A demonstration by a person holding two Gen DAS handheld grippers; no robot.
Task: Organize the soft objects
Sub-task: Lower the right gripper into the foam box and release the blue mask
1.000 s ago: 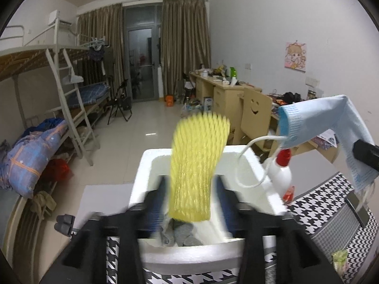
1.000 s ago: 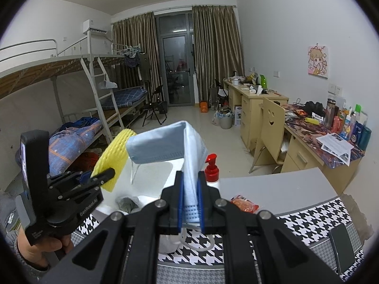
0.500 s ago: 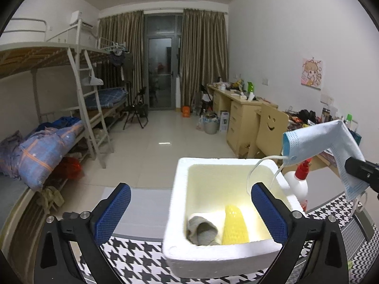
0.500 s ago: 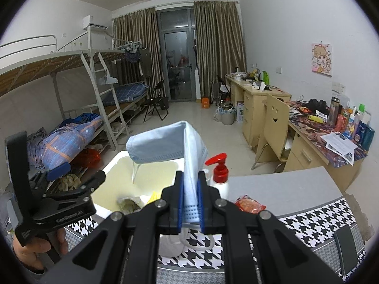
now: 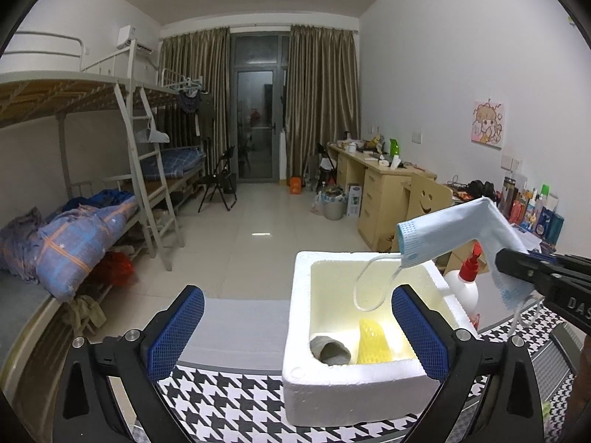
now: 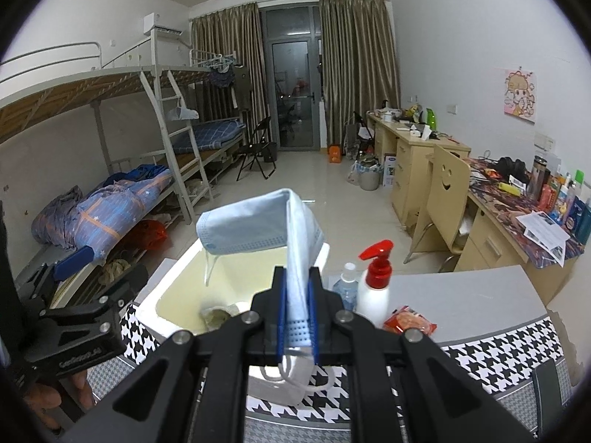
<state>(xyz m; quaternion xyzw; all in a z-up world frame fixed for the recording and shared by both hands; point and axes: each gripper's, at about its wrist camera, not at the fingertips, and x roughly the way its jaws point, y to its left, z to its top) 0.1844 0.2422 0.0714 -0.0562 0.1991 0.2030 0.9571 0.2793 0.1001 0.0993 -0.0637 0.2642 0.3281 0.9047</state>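
A white foam box (image 5: pixel 354 382) stands on the houndstooth table. Inside lie a yellow foam net sleeve (image 5: pixel 373 341) and a grey rolled sock (image 5: pixel 330 349). My left gripper (image 5: pixel 295 336) is open and empty, to the left of and above the box. My right gripper (image 6: pixel 295 288) is shut on a light blue face mask (image 6: pixel 258 227), held above the box (image 6: pixel 177 284). In the left wrist view the mask (image 5: pixel 454 232) hangs over the box's right rim, its ear loop dangling inside.
A white pump bottle with a red top (image 6: pixel 375 288) and a small clear bottle (image 6: pixel 345 288) stand right of the box. A red snack packet (image 6: pixel 410 326) lies on the grey table part. A dark phone (image 6: pixel 550 387) lies at the right.
My left gripper opened and dropped the yellow net sleeve into the box, then drew back to the left. The right gripper has moved the mask closer over the box.
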